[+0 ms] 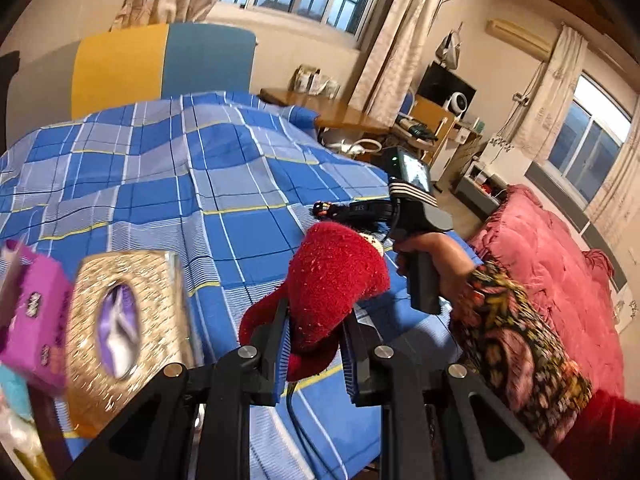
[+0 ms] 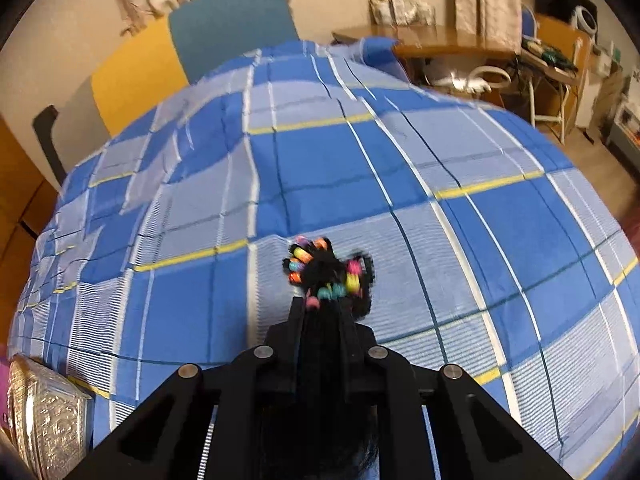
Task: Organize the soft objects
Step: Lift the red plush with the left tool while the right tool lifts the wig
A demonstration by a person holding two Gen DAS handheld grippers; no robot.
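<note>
Carry step in hand. Left gripper (image 1: pixel 316 340) is clamped on the red plush sock (image 1: pixel 332 280); right gripper (image 2: pixel 322 312) is closed on the beaded black hair tie (image 2: pixel 328 276), both above the bed (image 2: pixel 400 184). Next move likely calls for a drop point beside the tissue box (image 1: pixel 120 320).

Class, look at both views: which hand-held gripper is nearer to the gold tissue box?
Left. The left hand-held gripper, shut on the red plush, is right beside the gold tissue box; the right hand-held gripper is farther across the bed.
</note>
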